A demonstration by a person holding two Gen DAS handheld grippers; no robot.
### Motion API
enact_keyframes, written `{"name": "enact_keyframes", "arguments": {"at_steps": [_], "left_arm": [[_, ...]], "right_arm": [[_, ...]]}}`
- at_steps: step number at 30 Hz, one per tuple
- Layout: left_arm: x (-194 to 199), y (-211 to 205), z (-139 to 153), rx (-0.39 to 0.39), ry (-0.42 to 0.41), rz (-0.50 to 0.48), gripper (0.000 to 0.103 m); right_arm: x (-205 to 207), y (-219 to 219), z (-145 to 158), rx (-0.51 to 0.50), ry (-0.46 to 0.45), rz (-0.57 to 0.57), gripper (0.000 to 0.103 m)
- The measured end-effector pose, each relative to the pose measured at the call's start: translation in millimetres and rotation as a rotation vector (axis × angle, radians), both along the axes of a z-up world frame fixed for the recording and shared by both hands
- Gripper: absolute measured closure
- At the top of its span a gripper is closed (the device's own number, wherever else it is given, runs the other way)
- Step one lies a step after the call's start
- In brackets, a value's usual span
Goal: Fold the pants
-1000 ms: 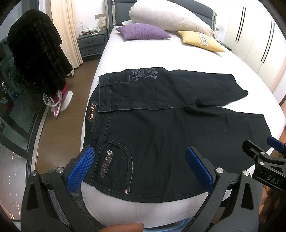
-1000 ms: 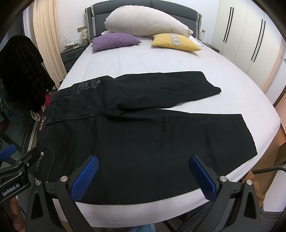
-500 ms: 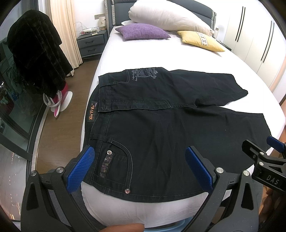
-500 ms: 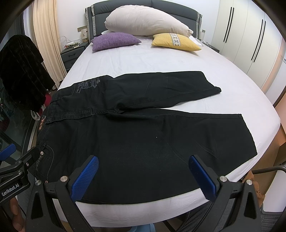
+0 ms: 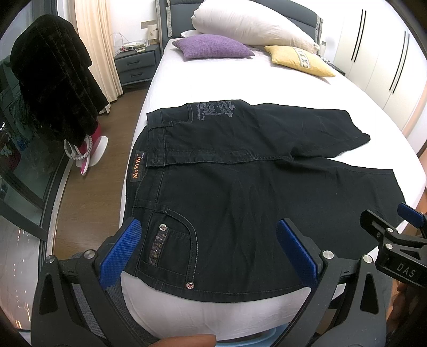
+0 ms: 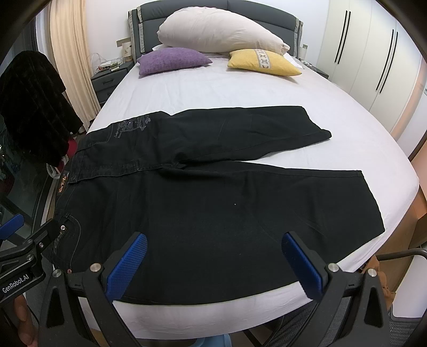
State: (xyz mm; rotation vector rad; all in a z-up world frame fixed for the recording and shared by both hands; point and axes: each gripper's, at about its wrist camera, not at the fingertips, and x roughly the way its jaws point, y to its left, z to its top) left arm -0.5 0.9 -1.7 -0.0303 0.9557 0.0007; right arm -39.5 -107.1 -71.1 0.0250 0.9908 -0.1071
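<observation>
The left gripper [image 5: 209, 252] hangs at the near edge of the bed with its two blue-padded jaws spread wide and nothing between them; below it lies the waist corner of the pants [image 5: 253, 202], and no contact with the cloth shows. The right gripper [image 6: 216, 263] is spread just as wide, also empty, over the near leg. Each gripper shows in the other's view, the right at 3 o'clock of the left view, the left at 9 o'clock of the right view.

One pair of black pants lies flat on the white bed [image 6: 240, 88], waistband towards 9 o'clock, two legs running towards 3 o'clock and splayed apart at the hems. The near leg reaches the bed's edge.

Farther up, towards 12 o'clock, are three cushions: one purple cushion [image 6: 173, 60], one yellow cushion [image 6: 263, 62] and one large cream pillow [image 6: 218, 33] against the grey headboard [image 6: 184, 6]. At 10 o'clock in the left view stands one nightstand [image 5: 136, 62], with a dark garment [image 5: 53, 88] hanging nearer.
</observation>
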Motion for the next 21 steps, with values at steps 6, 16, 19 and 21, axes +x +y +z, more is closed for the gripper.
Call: {"name": "enact_keyframes", "arguments": {"at_steps": [6,16,19,21], "left_arm": [[0,0,0,0.001,0.0,0.0,0.0],[-2,0,-3,0.001,0.003,0.0,0.0],[-2,-1,-9,0.0,0.004,0.0,0.0],[-3,-1,-13,0.0,0.005,0.0,0.0]], "right_arm": [[-2,4,-3,0.001,0.002,0.001,0.0],[-3,6,-4,0.002,0.004,0.002,0.0],[-2,7,-6,0.002,0.006,0.001,0.0],[-2,7,-6,0.002,0.006,0.001,0.0]]}}
